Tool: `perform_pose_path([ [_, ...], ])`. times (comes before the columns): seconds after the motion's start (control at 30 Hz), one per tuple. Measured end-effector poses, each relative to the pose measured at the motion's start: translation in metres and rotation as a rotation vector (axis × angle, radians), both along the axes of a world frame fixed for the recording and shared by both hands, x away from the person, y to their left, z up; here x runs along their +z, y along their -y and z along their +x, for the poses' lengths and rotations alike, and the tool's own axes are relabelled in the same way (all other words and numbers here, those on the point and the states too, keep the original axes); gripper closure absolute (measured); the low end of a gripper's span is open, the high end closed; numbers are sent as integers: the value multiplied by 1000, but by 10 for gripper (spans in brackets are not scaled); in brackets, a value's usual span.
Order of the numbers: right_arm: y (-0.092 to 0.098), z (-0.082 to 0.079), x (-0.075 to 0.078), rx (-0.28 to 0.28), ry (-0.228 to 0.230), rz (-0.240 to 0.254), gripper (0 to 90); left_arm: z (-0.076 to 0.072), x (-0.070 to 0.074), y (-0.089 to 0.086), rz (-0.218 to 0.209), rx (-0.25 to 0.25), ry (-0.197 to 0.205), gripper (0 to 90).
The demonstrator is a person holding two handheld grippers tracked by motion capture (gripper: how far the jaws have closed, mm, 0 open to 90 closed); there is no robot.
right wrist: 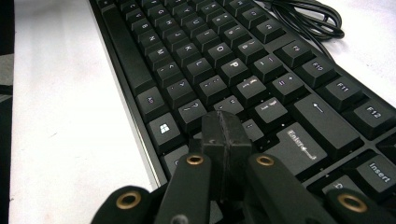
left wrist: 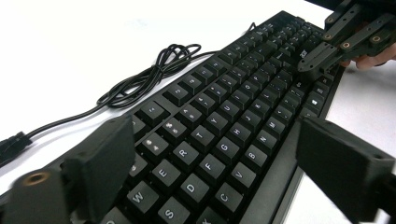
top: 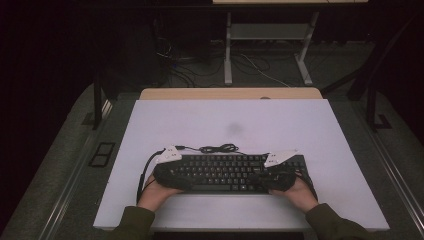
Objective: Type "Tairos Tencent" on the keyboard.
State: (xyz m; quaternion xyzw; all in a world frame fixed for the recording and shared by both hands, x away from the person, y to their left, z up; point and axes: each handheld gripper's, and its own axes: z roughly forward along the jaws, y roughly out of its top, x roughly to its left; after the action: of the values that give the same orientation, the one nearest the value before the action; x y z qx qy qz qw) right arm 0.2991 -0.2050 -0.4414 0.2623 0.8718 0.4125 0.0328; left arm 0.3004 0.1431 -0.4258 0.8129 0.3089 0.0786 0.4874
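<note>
Two hands come in over the near edge of the white table (top: 150, 125), each carrying a gripper, and settle at either end of a black keyboard (top: 225, 172) that lies square across the near half of the table. The left hand (top: 157, 192) holds the left gripper (left wrist: 210, 154) low over the keyboard's left end, its fingers (left wrist: 105, 165) spread wide apart above the letter keys with nothing between them. The right hand (top: 297, 192) holds the right gripper (right wrist: 226, 140) at the right end, its fingers pressed together with nothing between them, their joined tip resting on or just above the keys near Enter; whether it actually presses a key cannot be told. Both forearms lie low and nearly level, angled inward from the near corners. The step in hand looks like key-pressing or positioning over the keyboard, with the right gripper serving as a single poking tip. The next move, by that reading, calls for a short, straight dip onto one key without catching its neighbours, while the left gripper would need its fingers brought together first to do the same. Beyond the keyboard, its black cable (top: 217, 148) lies coiled loosely on the table just past the far edge.
</note>
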Motion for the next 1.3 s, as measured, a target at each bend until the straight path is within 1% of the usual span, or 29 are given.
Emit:
perform_pose_path([
  [0.13, 0, 0, 0, 1, -1, 1, 893, 3, -1, 3, -7, -11, -10, 162],
  [0.2, 0, 0, 0, 1, 0, 1, 893, 4, -1, 4, -19, -15, -15, 216],
  [0.27, 0, 0, 0, 1, 1, 1, 893, 5, -1, 6, -13, -12, -9, 235],
  [0.4, 0, 0, 0, 0, 0, 2, 894, 7, -2, 9, -10, -16, -6, 352],
  [0.43, 0, 0, 0, 0, -1, 2, 894, 8, -2, 9, -6, -18, -9, 393],
  [0.57, 0, 0, 0, -1, -4, 3, 893, 12, -3, 11, 2, -10, -25, 527],
  [0.7, 0, 0, 0, -2, -5, 4, 894, 17, -3, 16, 12, -22, -45, 664],
  [0.8, 0, 0, 0, -2, -6, 5, 894, 20, -3, 21, 26, -29, -56, 740],
  [0.97, 0, 0, 0, -3, -6, 5, 894, 24, -3, 26, 63, -38, -73, 849],
  [1.07, 0, 0, 0, -3, -5, 4, 894, 24, -4, 28, 80, -36, -82, 888],
  [1.13, 0, 0, 0, -3, -6, 4, 893, 25, -5, 29, 93, -32, -81, 888],
  [1.3, 0, 0, 0, -3, -6, 4, 894, 26, -7, 28, 115, -24, -100, 889],
])
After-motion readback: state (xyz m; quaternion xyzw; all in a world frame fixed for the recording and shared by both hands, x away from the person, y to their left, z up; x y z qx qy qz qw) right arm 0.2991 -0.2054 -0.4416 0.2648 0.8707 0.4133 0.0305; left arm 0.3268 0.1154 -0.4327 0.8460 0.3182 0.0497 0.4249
